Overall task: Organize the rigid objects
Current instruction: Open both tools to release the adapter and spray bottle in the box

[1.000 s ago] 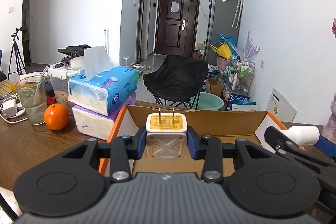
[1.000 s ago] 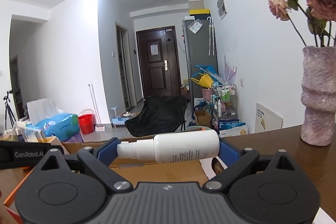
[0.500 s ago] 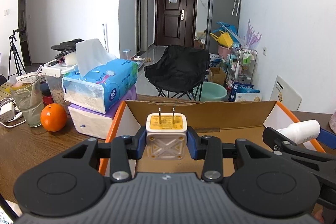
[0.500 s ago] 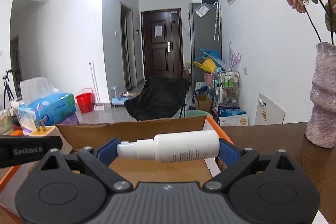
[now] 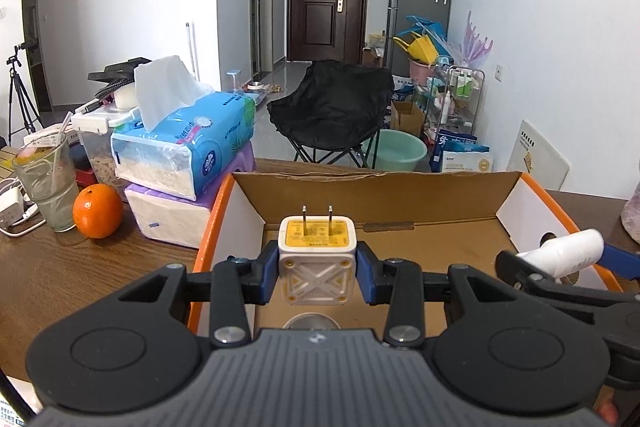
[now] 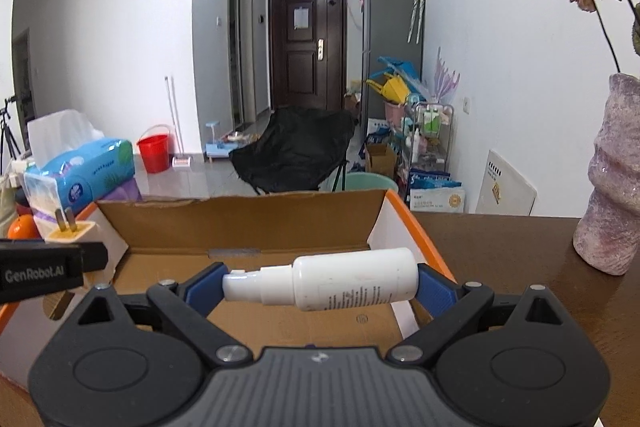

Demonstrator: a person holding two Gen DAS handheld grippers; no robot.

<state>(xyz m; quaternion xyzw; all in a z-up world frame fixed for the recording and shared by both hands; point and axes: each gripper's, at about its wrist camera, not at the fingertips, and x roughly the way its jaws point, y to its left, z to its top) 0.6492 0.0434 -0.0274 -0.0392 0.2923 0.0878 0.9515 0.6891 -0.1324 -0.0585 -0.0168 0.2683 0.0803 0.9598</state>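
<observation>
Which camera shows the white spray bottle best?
The right wrist view: the bottle lies sideways in the right gripper, whole from nozzle to base. The left wrist view shows only one end of it, at the right edge.

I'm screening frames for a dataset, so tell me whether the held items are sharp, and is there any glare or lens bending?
Left wrist view: plug adapter sharp, door frame bowed by fisheye. Right wrist view: white spray bottle sharp, its label print unreadable; ceiling top left blown out, corners vignetted black.
</observation>
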